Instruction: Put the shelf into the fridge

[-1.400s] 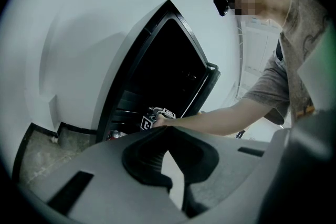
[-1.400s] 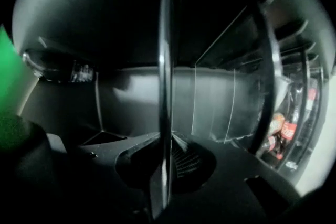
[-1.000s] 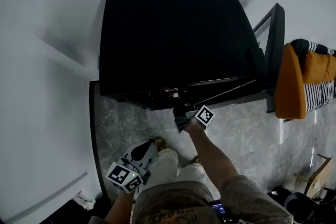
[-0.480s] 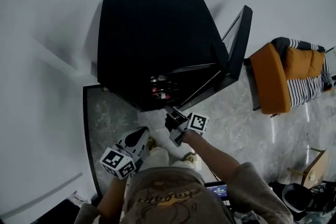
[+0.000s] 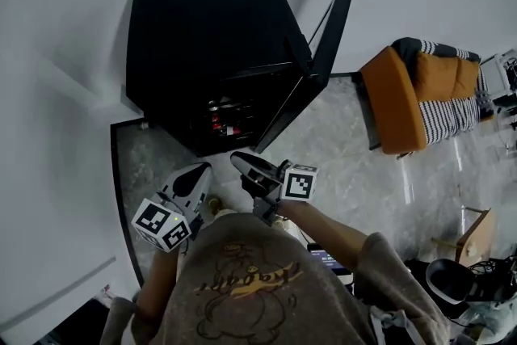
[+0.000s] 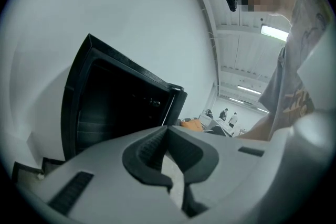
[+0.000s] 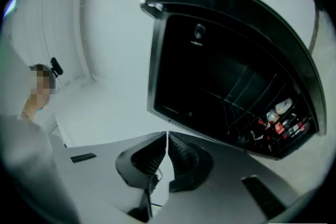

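Two grippers hang clear of the black fridge (image 5: 210, 36): the right gripper (image 5: 237, 161) has drawn back from its front edge, and it and the left gripper (image 5: 199, 169) each have jaws pressed together on nothing. Inside, a dark wire shelf (image 7: 247, 97) sits near small red-labelled bottles (image 7: 281, 119). The black door (image 5: 321, 52) stands open toward an orange armchair (image 5: 396, 101).

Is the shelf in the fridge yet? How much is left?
Looks nearly done: a wire shelf sits inside the fridge. Nothing in hand: left gripper and right gripper have jaws together, empty. Left: the door stands open.
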### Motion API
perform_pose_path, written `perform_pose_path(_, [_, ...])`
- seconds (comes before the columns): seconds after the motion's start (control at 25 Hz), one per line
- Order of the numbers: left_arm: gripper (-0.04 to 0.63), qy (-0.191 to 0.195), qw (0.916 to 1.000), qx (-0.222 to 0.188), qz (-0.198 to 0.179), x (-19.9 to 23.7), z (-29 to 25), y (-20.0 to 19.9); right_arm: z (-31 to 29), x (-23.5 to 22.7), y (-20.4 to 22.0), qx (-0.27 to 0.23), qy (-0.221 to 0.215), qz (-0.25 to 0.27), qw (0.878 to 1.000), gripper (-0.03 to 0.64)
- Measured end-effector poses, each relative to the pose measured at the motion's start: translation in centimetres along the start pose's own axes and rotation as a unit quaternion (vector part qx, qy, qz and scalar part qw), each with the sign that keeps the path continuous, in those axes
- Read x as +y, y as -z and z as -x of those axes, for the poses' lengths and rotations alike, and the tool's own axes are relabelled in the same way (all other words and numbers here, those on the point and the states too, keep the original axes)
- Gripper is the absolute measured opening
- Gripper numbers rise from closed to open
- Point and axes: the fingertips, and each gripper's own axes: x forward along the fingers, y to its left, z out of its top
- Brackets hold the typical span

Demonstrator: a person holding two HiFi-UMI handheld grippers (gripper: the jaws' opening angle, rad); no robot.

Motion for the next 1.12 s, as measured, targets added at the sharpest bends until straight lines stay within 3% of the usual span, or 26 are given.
perform_pose_path(0.2, [0.005,0.007,1.0,-0.002,-0.003,-1.1,0.0,-0.6,1.7,4.4,-0.8,0.008,-0.017,0.081,0.997,0.026])
perform_pose_path(0.48, [0.005,0.009,1.0,-0.001,-0.001,-2.0,-1.2,-0.2,3.6,7.3,-0.1,0.053,-0.046,0.185,0.98,0.026])
perform_pose_path(1.12, [0.005,0.007,0.9998,-0.01,0.014,-5.6,-1.8,0.6,7.5,7.7,-0.6,0.087,-0.041,0.251,0.963,0.026])
